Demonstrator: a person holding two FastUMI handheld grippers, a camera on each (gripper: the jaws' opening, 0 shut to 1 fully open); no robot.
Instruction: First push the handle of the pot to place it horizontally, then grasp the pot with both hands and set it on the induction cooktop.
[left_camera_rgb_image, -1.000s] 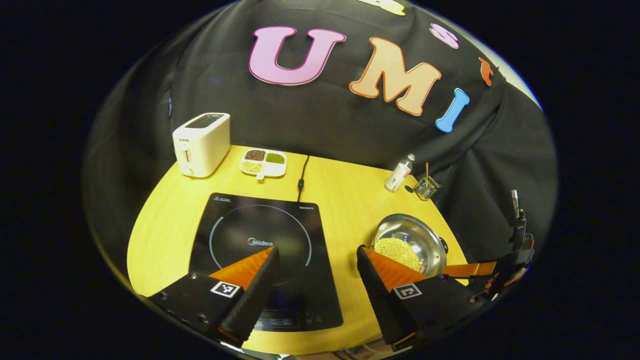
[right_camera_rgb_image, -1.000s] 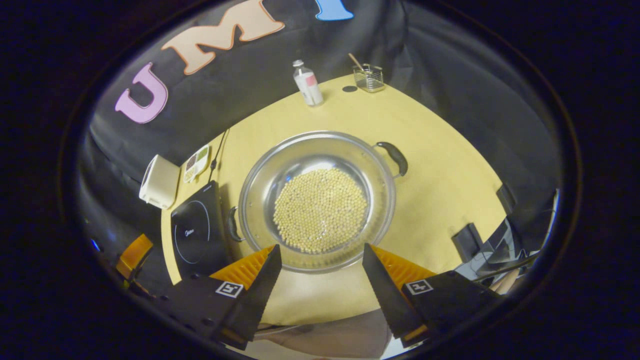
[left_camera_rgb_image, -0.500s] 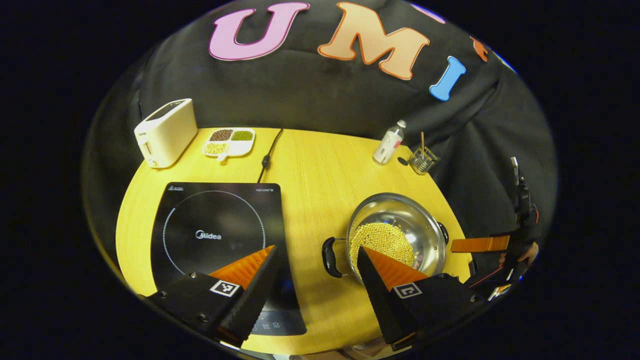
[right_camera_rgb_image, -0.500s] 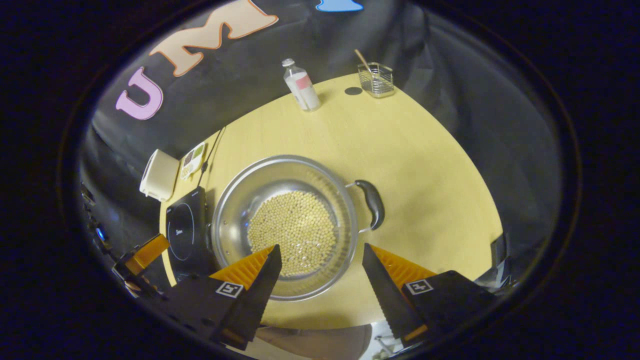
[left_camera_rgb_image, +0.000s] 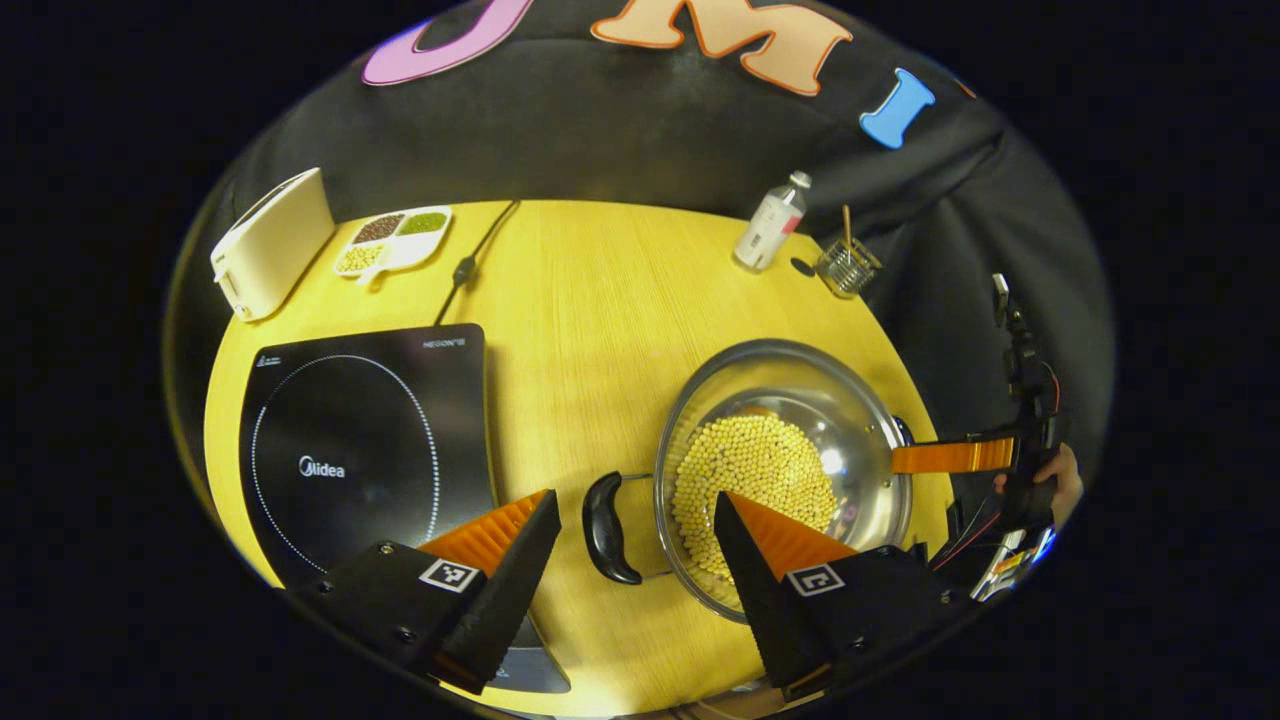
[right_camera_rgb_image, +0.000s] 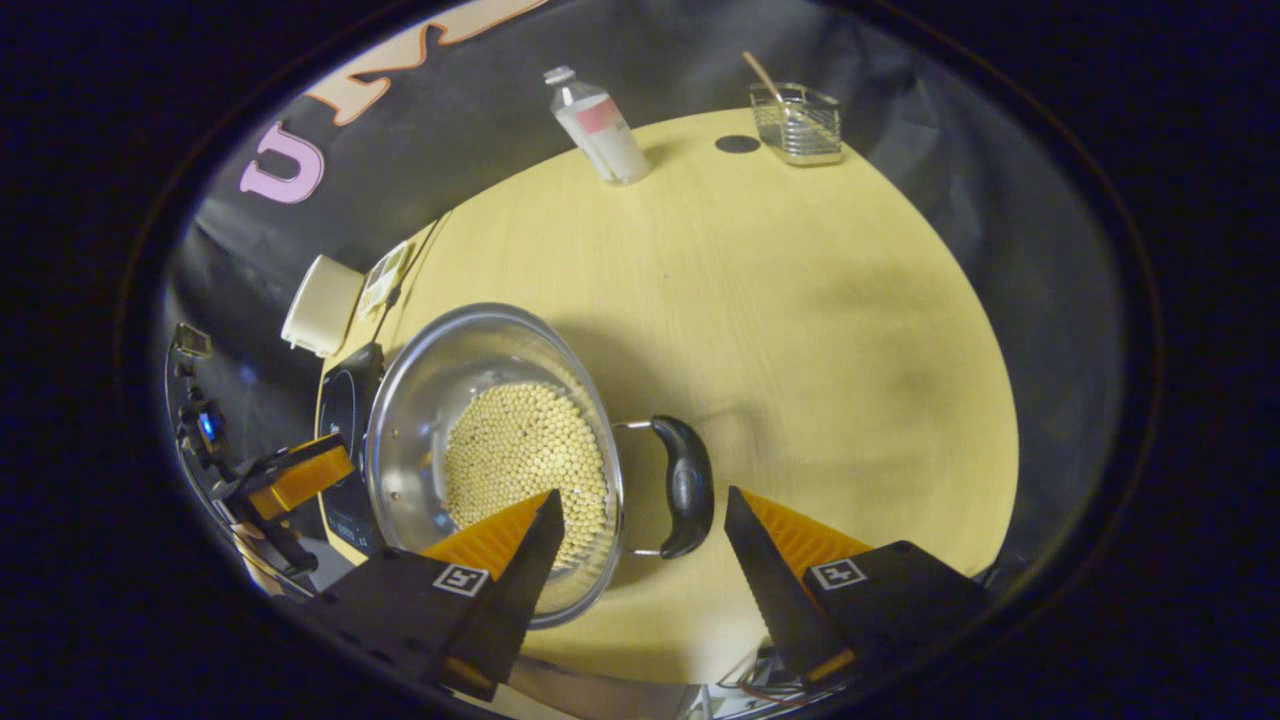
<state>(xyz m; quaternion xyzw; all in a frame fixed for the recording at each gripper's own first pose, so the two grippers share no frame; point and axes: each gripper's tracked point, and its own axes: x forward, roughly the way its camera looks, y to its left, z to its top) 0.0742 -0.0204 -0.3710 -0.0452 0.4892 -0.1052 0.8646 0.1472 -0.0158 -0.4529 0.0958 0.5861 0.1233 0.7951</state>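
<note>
I hold my left gripper (left_camera_rgb_image: 637, 510) with its jaws spread wide, gripping nothing, and the pot's left handle (left_camera_rgb_image: 603, 514) lies in the gap between my two fingers, touching neither. The pot (left_camera_rgb_image: 790, 400) itself, a steel one with a layer of pale round beans (left_camera_rgb_image: 750, 470) across its bottom, stands on the yellow table (left_camera_rgb_image: 600, 300), and my left gripper's right-hand finger crosses in front of its near rim. The induction cooktop (left_camera_rgb_image: 360, 440) lies flat on the table to the left of the pot, apart from it, with a strip of bare wood between them.

My right gripper (right_camera_rgb_image: 641, 512) is open just as wide and also holds nothing; the pot's right handle (right_camera_rgb_image: 686, 487) sits between its fingers, clear of both. In the left gripper view the right gripper (left_camera_rgb_image: 955, 456) reaches in at the far side of the pot, with the hand (left_camera_rgb_image: 1060, 480) that holds it behind.

Beyond the pot, at the table's far edge, stand a small bottle (left_camera_rgb_image: 770, 220) and, just beside it, a wire holder (left_camera_rgb_image: 847, 266) with a stick in it. Beyond the cooktop, away from the pot, sit a cream toaster (left_camera_rgb_image: 270, 240) and a divided dish of grains (left_camera_rgb_image: 392, 238), and the cooktop's cord (left_camera_rgb_image: 470, 262) runs past the dish to the table's far edge
</note>
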